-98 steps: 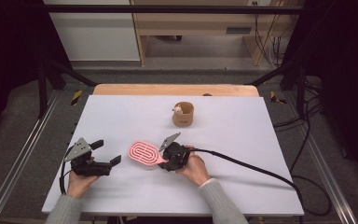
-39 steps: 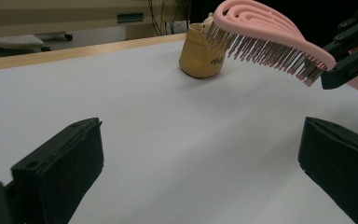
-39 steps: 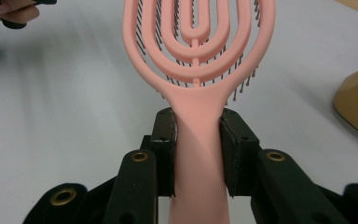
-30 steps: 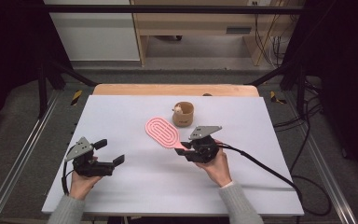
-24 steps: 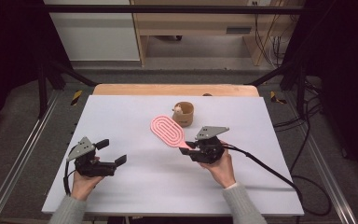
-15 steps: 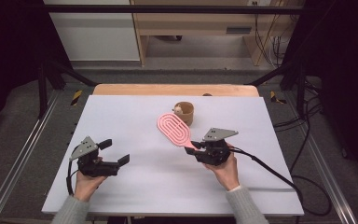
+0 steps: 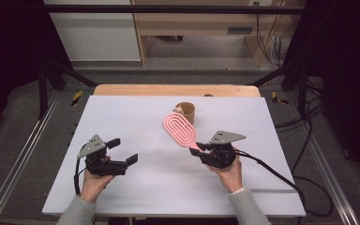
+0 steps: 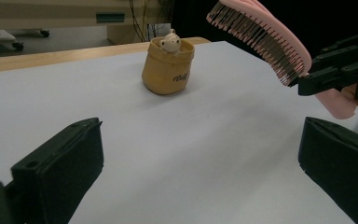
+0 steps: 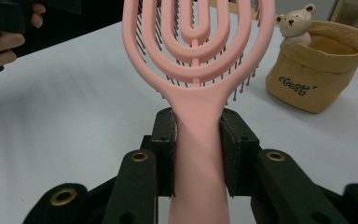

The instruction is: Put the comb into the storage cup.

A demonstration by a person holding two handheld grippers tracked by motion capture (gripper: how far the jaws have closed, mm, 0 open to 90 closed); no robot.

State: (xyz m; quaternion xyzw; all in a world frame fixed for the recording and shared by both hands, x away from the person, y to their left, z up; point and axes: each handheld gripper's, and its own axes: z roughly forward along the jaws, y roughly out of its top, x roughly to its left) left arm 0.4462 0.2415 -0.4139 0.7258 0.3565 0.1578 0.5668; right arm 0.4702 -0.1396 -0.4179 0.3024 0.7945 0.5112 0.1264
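white sheeting covered the table [image 7: 136, 117], which stood in a dim workshop with a wooden bench and cables behind it. i had the right gripper [image 7: 200, 151] lifted off the surface, its jaws pinching the handle of the pink hairbrush [image 7: 180, 130]. in the right gripper view the two pads pressed the neck [image 9: 199, 140] just below the head, a hold that kept the vented head free and steady. the brush hung in the air, bristles facing down and head angled toward the tan fabric pouch [image 7: 186, 111] with its small bear figure [image 9: 296, 22], near it but not touching. i judged the pouch to be where the brush was headed. my left gripper [image 7: 122, 154] sat low near the table's left front, well apart, jaws spread and holding nothing, pointed toward the pouch as if ready to steady it.
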